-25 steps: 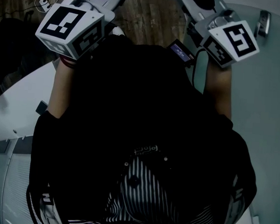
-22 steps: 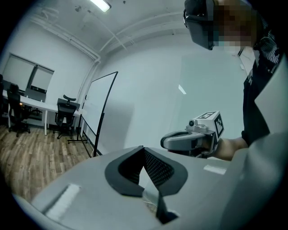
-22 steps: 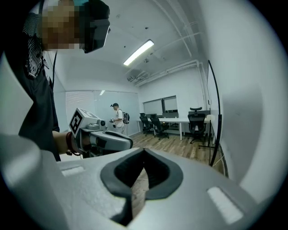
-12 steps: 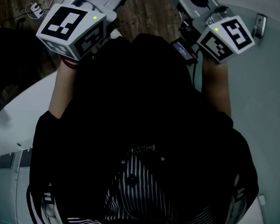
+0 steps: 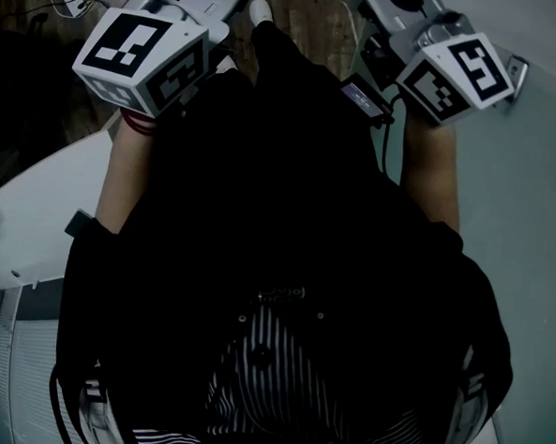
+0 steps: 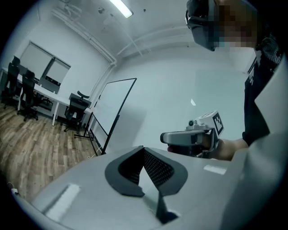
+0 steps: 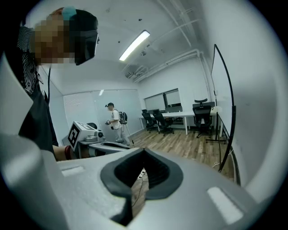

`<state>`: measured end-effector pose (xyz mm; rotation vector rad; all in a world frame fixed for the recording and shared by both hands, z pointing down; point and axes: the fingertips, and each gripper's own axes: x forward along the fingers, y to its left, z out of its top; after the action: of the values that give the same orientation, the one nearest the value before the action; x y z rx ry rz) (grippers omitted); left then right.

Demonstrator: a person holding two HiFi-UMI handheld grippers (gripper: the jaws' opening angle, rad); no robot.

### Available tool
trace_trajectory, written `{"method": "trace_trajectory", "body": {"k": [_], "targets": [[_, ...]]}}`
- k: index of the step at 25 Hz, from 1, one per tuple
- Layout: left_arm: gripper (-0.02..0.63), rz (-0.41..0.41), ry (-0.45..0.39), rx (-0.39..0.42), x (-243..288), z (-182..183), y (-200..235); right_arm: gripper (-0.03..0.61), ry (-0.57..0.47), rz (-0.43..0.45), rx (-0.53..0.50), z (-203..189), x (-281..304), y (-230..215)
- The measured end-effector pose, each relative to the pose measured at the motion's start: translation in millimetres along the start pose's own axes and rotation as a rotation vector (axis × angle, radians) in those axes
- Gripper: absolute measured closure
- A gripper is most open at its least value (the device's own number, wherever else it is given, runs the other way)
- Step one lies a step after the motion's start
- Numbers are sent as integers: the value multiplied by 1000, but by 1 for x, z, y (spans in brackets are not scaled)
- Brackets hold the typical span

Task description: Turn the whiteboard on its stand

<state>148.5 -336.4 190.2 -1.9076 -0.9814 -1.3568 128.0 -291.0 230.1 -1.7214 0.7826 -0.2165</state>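
The left gripper is clenched, its two dark pads meeting at the tip with nothing between them, and it touches nothing. In its view the whiteboard stands in its black frame on the wooden floor, well apart from the jaws, beyond them and to their left. An office chair and a desk stand left of the whiteboard. The right gripper hangs right of the whiteboard, carried in a hand. The right gripper is clenched too and grasps nothing, its pads joined at the tip with a slit lower down that shows only floor. In its own view the whiteboard rises near at the right, its black frame curving down past the jaws without touching them. A white desk with chairs stands past the whiteboard, and a person with a backpack stands far to its left. From the head view both marker cubes are held in front of a dark-clothed torso.
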Motion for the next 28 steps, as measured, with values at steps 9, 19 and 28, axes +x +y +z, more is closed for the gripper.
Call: {"method": "trace_trajectory", "body": {"k": [9,19,28], "targets": [[623,14,-7,44,-2,3,-10,577,-118,95,140,13,-5,-1],[623,15,-7,-37,-15,41,39,577,-30,116,144,46,45,6],[621,47,-37,-71,-26,22,0,577,-18,166,152,21,8,21]]}}
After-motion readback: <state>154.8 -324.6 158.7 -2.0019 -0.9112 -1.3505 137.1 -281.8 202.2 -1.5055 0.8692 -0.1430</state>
